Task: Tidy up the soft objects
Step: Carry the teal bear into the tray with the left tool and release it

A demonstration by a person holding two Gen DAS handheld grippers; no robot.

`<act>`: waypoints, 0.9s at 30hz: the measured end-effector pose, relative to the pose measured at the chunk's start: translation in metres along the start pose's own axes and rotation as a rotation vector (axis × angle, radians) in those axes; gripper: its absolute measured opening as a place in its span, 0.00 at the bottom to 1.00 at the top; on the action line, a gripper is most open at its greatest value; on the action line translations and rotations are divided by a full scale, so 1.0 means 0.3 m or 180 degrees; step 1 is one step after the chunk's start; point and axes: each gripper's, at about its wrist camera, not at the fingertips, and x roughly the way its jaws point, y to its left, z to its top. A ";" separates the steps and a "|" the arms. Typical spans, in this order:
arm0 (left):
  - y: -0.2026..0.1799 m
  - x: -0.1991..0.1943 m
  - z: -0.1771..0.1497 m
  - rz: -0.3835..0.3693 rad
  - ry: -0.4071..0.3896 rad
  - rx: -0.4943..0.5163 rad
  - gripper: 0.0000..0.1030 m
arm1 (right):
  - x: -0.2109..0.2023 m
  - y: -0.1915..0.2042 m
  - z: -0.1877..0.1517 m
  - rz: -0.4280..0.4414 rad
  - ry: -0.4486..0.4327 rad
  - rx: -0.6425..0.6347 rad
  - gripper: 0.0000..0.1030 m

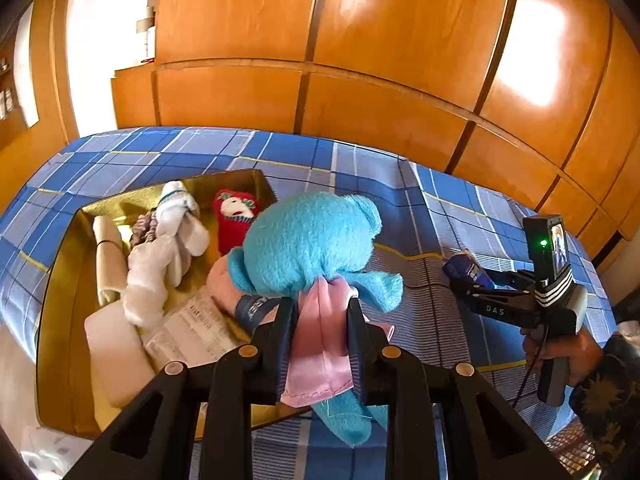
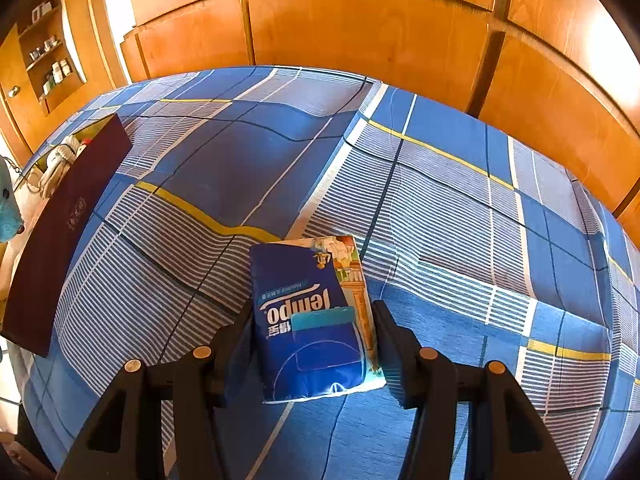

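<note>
- Left gripper (image 1: 320,300) is clenched on the pink satin ribbon (image 1: 320,344) of a fuzzy turquoise plush bear (image 1: 308,244), dangling it right over the near right edge of the gold-lined cardboard box (image 1: 60,320) on the blue plaid bedspread (image 1: 400,184).
- Already in the box: a white knitted sock doll (image 1: 176,220), a red plush stocking toy (image 1: 234,216), plus some rolled cream cloth (image 1: 106,256).
- Right gripper (image 2: 314,320) straddles a blue Tempo tissue pack (image 2: 308,320) lying mid-bed; the jaws look to be grasping it, can't swear the pads press.
- So I'd say mostly done: bear needs dropping in, tissue pack is probably last.
</note>
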 end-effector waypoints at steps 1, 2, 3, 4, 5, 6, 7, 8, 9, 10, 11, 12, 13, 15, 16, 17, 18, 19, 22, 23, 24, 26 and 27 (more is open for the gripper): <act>0.005 -0.003 -0.004 0.0005 -0.0002 -0.0007 0.24 | 0.000 -0.002 -0.001 0.0011 -0.0011 0.0000 0.54; 0.011 -0.006 -0.009 0.0015 -0.0006 -0.0020 0.24 | 0.001 -0.004 -0.002 0.0021 -0.0017 -0.0001 0.54; 0.016 -0.008 -0.013 0.0026 -0.0008 -0.0034 0.24 | 0.003 -0.002 -0.001 0.0024 -0.0020 0.0000 0.54; 0.021 -0.011 -0.015 0.0035 -0.0010 -0.0048 0.24 | 0.003 -0.003 -0.002 0.0022 -0.0026 -0.0001 0.54; 0.029 -0.014 -0.020 0.0047 -0.0013 -0.0067 0.24 | 0.003 -0.001 -0.003 0.0012 -0.0034 -0.0010 0.54; 0.035 -0.016 -0.024 0.0060 -0.0018 -0.0077 0.24 | 0.003 0.000 -0.003 0.0003 -0.0042 -0.0018 0.54; 0.039 -0.018 -0.026 0.0069 -0.0020 -0.0087 0.24 | 0.002 0.002 -0.007 -0.0007 -0.0052 -0.0021 0.54; 0.046 -0.021 -0.030 0.0078 -0.0023 -0.0103 0.24 | 0.001 0.002 -0.009 -0.0014 -0.0060 -0.0023 0.54; 0.053 -0.025 -0.033 0.0090 -0.0026 -0.0118 0.24 | 0.000 0.003 -0.010 -0.0021 -0.0068 -0.0028 0.54; 0.060 -0.028 -0.036 0.0104 -0.0032 -0.0130 0.24 | 0.000 0.003 -0.011 -0.0025 -0.0072 -0.0031 0.54; 0.066 -0.031 -0.038 0.0114 -0.0036 -0.0140 0.24 | -0.001 0.004 -0.012 -0.0030 -0.0079 -0.0036 0.54; 0.073 -0.035 -0.041 0.0126 -0.0042 -0.0158 0.24 | -0.001 0.005 -0.013 -0.0034 -0.0084 -0.0041 0.53; 0.080 -0.039 -0.044 0.0137 -0.0045 -0.0170 0.24 | -0.001 0.005 -0.012 -0.0037 -0.0089 -0.0045 0.53; 0.094 -0.047 -0.050 0.0164 -0.0054 -0.0195 0.24 | -0.001 0.006 -0.012 -0.0045 -0.0097 -0.0053 0.53; 0.105 -0.054 -0.054 0.0176 -0.0061 -0.0213 0.24 | -0.002 0.007 -0.012 -0.0049 -0.0100 -0.0056 0.53; 0.113 -0.060 -0.058 0.0188 -0.0066 -0.0232 0.24 | -0.002 0.007 -0.013 -0.0054 -0.0103 -0.0060 0.53; 0.127 -0.069 -0.062 0.0202 -0.0069 -0.0259 0.24 | -0.002 0.008 -0.013 -0.0053 -0.0105 -0.0054 0.53; 0.142 -0.078 -0.066 0.0217 -0.0074 -0.0291 0.24 | -0.002 0.008 -0.014 -0.0057 -0.0108 -0.0056 0.53; 0.214 -0.121 -0.082 0.0313 -0.0116 -0.0442 0.24 | -0.001 0.009 -0.013 -0.0065 -0.0110 -0.0064 0.53; 0.250 -0.139 -0.089 0.0355 -0.0129 -0.0523 0.24 | -0.001 0.010 -0.013 -0.0069 -0.0110 -0.0065 0.53; 0.280 -0.154 -0.096 0.0386 -0.0137 -0.0591 0.24 | -0.002 0.010 -0.013 -0.0071 -0.0111 -0.0067 0.53; 0.347 -0.182 -0.112 0.0490 -0.0146 -0.0742 0.24 | -0.002 0.010 -0.013 -0.0077 -0.0113 -0.0074 0.53; 0.383 -0.197 -0.121 0.0555 -0.0154 -0.0822 0.24 | -0.002 0.011 -0.013 -0.0081 -0.0113 -0.0078 0.53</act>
